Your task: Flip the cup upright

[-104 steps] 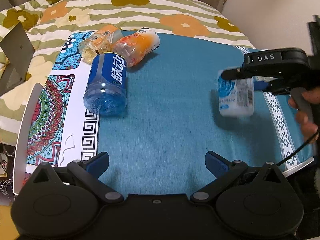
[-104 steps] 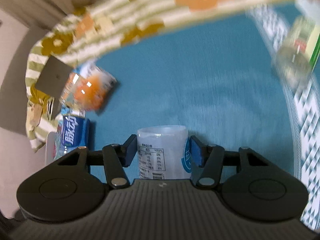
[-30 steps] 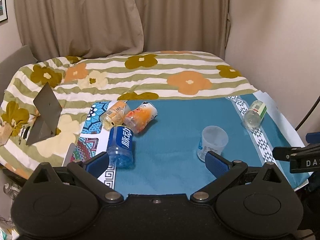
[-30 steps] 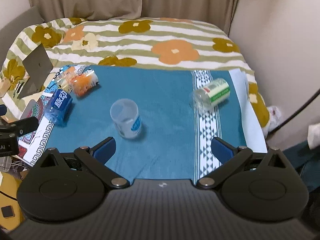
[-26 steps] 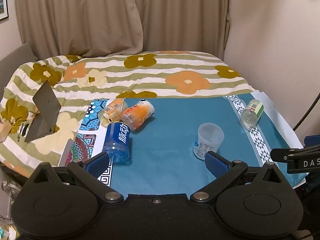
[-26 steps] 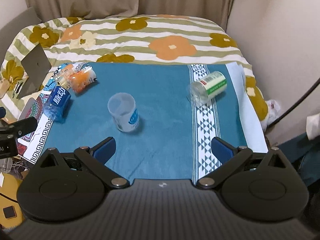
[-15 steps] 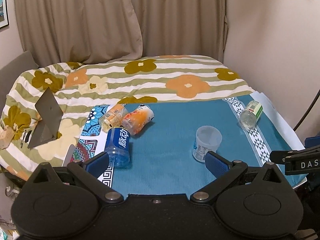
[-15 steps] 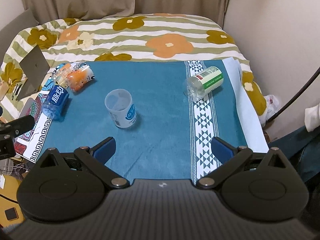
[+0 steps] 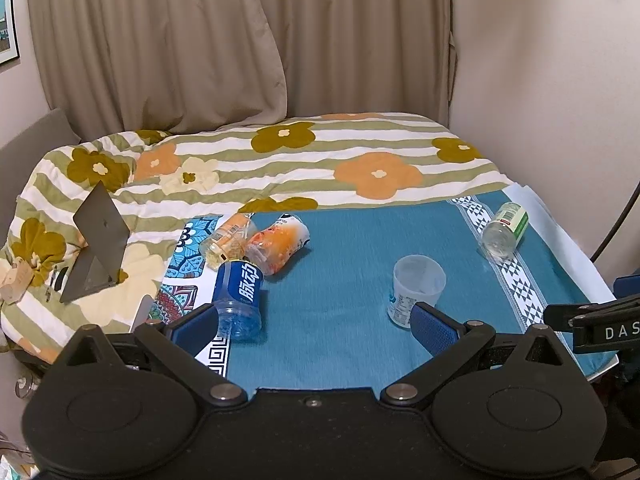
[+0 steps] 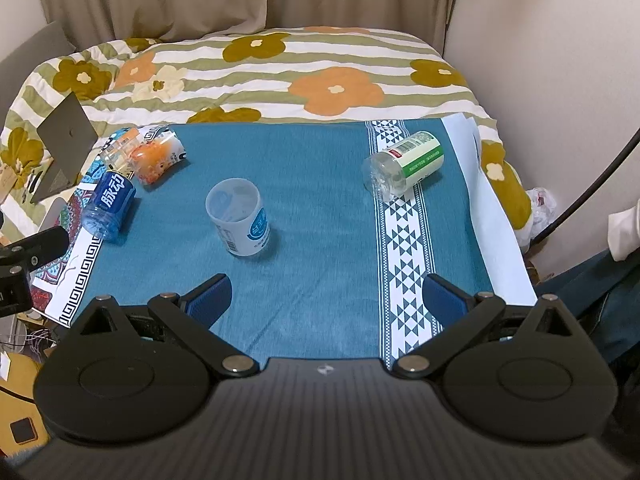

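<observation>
A translucent white plastic cup with a blue-and-white label [image 10: 239, 218] stands mouth-up on the teal cloth-covered surface [image 10: 320, 184], well apart from both tools, so the flip looks complete. The left hand-held gripper [image 9: 314, 320] and the right hand-held gripper [image 10: 326, 298] each hang back from the cloth with jaws spread wide and nothing between them.

The risk from here appears small but real: the cup looks light and empty, and the cloth under it is soft and faintly creased, so a careless sweep of either tool, or a tug on the cloth, could tip it again. In the left view the right blue pad sits across the cup's base, though whether it is actually close cannot be told.

Other containers lie on their sides: a clear bottle with a green-and-white label [image 10: 404, 166] on the white triangle-patterned band, a blue-labelled clear bottle [image 10: 109, 205] on the patterned mat at the left edge, and beside it an orange-printed clear bottle [image 10: 158, 158] and a pale orange-labelled bottle [image 9: 226, 236], apparently touching.

Beyond the surface spreads a bed under a green-striped quilt with orange and olive flowers [image 10: 280, 64], a grey folded stand [image 9: 96, 240] resting on it. Beige curtains [image 9: 160, 40] and a bare wall close the room.
</observation>
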A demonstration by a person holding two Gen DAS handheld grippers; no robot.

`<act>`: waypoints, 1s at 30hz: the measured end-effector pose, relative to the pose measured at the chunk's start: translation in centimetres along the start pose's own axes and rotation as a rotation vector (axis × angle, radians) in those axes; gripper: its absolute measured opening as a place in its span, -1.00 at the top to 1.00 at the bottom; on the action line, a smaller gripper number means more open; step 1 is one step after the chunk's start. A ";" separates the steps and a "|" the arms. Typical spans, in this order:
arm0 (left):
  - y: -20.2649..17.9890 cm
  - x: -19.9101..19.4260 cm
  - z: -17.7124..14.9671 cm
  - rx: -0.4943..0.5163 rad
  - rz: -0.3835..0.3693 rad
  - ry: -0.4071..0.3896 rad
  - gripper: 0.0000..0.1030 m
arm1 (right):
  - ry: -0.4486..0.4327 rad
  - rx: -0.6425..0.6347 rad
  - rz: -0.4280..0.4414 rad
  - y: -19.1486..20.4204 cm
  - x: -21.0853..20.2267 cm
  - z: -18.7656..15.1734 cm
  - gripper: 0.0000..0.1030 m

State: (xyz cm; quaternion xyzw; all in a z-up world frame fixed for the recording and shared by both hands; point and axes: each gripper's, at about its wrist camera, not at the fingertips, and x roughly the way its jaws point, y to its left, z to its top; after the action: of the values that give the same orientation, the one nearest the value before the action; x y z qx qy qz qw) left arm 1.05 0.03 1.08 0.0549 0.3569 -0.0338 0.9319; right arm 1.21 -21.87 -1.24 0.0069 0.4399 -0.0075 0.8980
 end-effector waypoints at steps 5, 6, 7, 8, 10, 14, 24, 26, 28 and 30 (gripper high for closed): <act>-0.1 -0.1 0.0 0.005 0.001 -0.006 -1.00 | 0.001 -0.003 0.001 -0.1 0.0 0.0 -1.00; -0.1 -0.1 0.0 0.006 0.003 -0.008 -1.00 | 0.001 -0.004 0.000 -0.1 0.0 0.0 -1.00; -0.2 -0.2 0.0 0.008 0.006 -0.009 -1.00 | 0.001 -0.002 0.000 -0.1 0.1 -0.1 -1.00; -0.2 -0.1 0.1 0.008 0.007 -0.008 -1.00 | 0.001 -0.001 0.001 -0.1 0.1 -0.1 -1.00; -0.3 -0.1 0.1 0.009 0.005 -0.005 -1.00 | 0.001 0.000 0.001 -0.1 0.1 -0.1 -1.00; -0.3 0.0 0.0 0.012 0.005 -0.003 -1.00 | 0.001 -0.002 0.000 -0.1 0.1 -0.1 -1.00; -0.3 0.0 0.1 0.011 0.005 -0.001 -1.00 | 0.002 0.006 -0.002 -0.4 0.1 -0.6 -1.00; -0.3 -0.1 0.0 0.011 0.006 -0.006 -1.00 | 0.000 0.007 -0.003 -0.4 0.1 -0.6 -1.00; -0.3 -0.2 0.0 0.013 0.009 -0.012 -1.00 | 0.000 0.015 0.001 -0.5 0.0 -0.7 -1.00; -0.5 -0.2 0.1 0.015 0.015 -0.017 -1.00 | 0.000 0.021 0.002 -0.6 0.0 -0.6 -1.00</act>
State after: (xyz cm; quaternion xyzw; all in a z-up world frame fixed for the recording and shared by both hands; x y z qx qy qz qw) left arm 0.90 -0.43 1.28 0.0643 0.3482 -0.0301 0.9347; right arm 0.67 -22.41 -1.60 0.0165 0.4396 -0.0112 0.8980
